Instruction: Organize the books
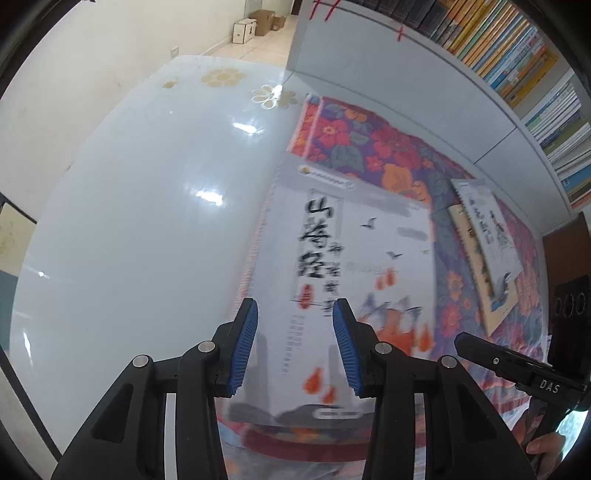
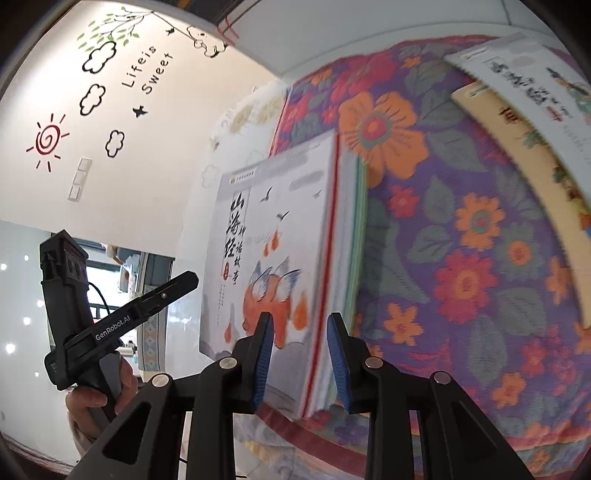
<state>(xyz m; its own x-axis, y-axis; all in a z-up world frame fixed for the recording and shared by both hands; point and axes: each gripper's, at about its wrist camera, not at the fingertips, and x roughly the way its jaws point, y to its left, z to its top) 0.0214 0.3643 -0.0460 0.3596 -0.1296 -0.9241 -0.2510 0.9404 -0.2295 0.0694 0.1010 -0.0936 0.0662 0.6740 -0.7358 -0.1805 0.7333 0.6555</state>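
On the glossy tabletop [image 1: 140, 192], the left gripper [image 1: 295, 347] hovers, fingers spread, over the stacked books [image 1: 354, 266]; the right gripper [image 2: 301, 354] straddles the stack's edge unpinched, likely squaring it on the floral cloth [image 2: 461, 258].

White book [image 1: 354, 266] on floral cloth [image 1: 373, 147], left gripper [image 1: 295, 325] above, fingers [image 1: 245, 343] apart.

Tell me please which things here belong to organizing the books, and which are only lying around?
For the job:
- white book stack
- two loose books
- shelf books
- left hand-held gripper, right hand-held gripper

Lying about:
- floral cloth
- cardboard boxes
- wall stickers
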